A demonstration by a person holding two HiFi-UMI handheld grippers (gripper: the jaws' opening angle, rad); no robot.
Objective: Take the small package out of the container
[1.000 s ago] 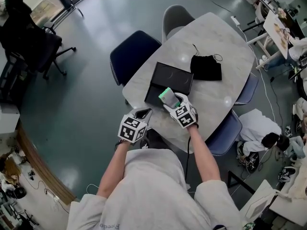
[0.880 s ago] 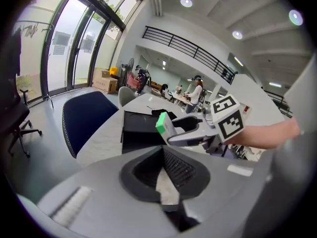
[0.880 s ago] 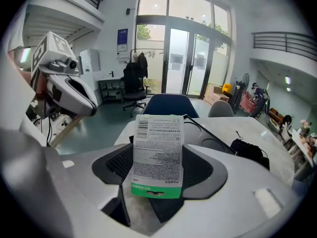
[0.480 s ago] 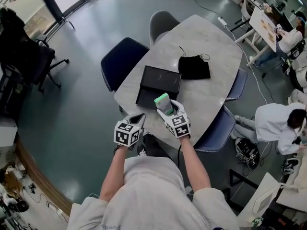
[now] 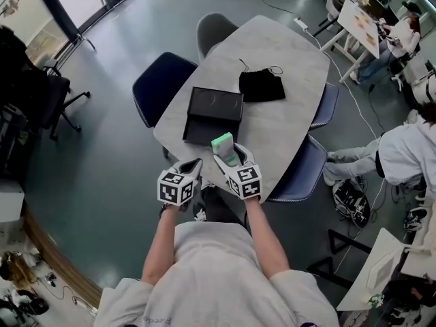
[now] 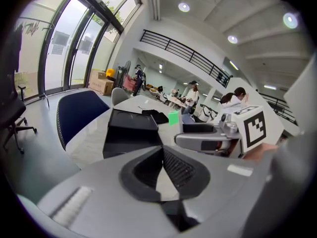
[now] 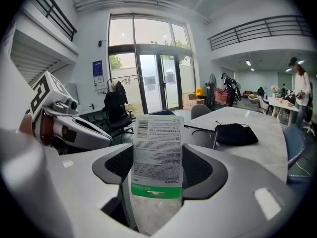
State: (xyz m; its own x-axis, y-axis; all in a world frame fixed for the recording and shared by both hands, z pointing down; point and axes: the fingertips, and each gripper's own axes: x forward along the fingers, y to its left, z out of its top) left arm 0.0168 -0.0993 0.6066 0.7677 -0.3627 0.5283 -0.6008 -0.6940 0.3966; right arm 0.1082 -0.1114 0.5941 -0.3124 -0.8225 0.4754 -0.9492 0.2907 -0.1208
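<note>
Head view: the right gripper (image 5: pixel 228 157) has the package (image 5: pixel 222 144) upright, clear of the container (image 5: pixel 212 107) just beyond it. The left gripper (image 5: pixel 193 165) hangs just beside.

Left gripper view: jaws pressed together, nothing between them, package (image 6: pixel 173 118) ahead to the right.

Right gripper view: jaws pinch the package's (image 7: pixel 157 148) lower half, container (image 7: pixel 200 139) behind.

the lower end of the small package (image 7: pixel 156 152) is sunk out of sight between the jaws of the right tool (image 7: pixel 158 168); its print is too fine to read. the inside of the container (image 5: pixel 204 132) is too dark to tell. that tool hides part of the near edge of the worktop (image 5: pixel 293 67).
</note>
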